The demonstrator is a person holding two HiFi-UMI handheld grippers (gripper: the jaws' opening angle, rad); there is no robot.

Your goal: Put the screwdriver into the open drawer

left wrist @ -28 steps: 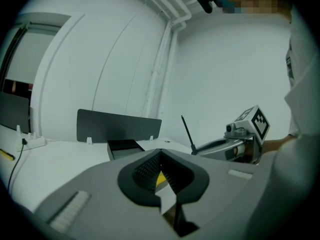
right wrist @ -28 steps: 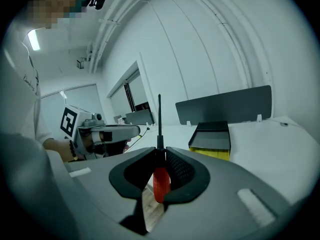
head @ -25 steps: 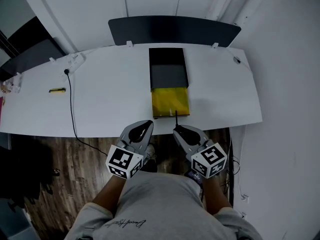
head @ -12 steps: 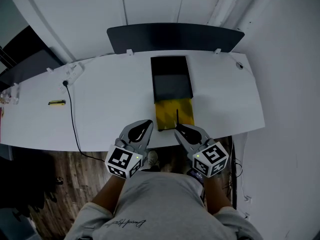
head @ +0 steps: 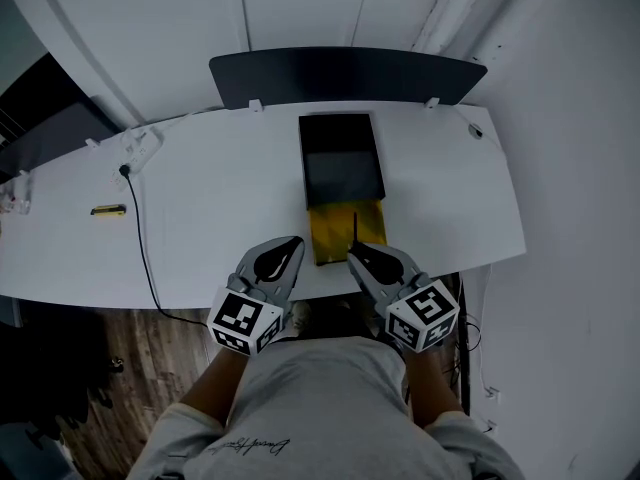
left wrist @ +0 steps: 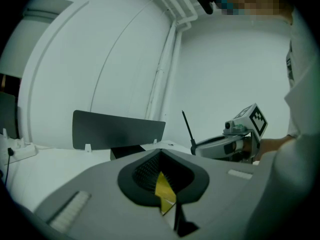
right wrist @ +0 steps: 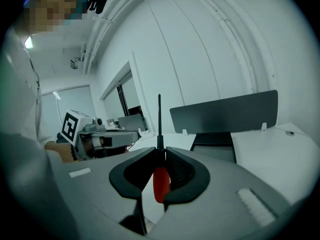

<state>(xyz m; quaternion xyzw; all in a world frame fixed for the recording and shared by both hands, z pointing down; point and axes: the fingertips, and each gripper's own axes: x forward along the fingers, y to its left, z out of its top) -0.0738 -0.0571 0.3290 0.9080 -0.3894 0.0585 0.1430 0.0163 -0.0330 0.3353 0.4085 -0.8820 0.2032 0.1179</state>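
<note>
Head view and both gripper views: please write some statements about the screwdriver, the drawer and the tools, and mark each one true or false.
1. The right tool grips the screwdriver at its red handle. True.
2. The screwdriver lies inside the yellow drawer. False: the right tool holds it, shaft pointing up, at the drawer's near end.
3. The left tool holds a second screwdriver. False: its jaws are together with nothing in them.
4. The drawer stands pulled out of a dark box on the white table. True.
5. A black cable lies on the table's right part. False: it lies on the left part.
</note>
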